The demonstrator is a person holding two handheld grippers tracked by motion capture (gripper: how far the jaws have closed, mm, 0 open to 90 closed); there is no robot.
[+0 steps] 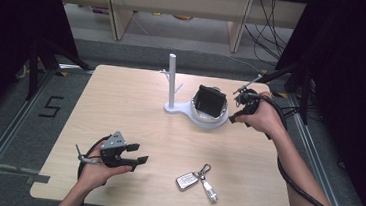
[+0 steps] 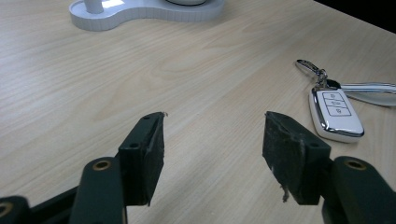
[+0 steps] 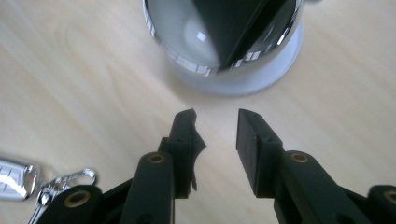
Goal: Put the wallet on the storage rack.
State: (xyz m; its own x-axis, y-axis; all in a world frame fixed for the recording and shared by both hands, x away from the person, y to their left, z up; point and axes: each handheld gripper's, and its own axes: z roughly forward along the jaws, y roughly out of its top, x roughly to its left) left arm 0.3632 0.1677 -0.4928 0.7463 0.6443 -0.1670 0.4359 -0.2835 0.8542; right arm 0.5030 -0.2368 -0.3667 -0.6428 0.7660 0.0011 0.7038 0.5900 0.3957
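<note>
Bare wood surrounds the key fob point(image 1: 186, 180); both grippers' jaws stand apart, empty.

Wallet point(image 1: 209, 101) in the dish point(image 1: 208, 119) — car key point(image 1: 187, 180) lies nearer, on the table point(image 1: 135, 109).

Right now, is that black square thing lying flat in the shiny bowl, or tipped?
Tipped. The black square wallet-like object leans on edge inside the shiny metal bowl, one side above the rim, on the white stand.

Your black square wallet point(image 1: 208, 101) stands tilted in the shiny round bowl point(image 1: 222, 117) of the white stand point(image 1: 178, 108), at the table's far side.
</note>
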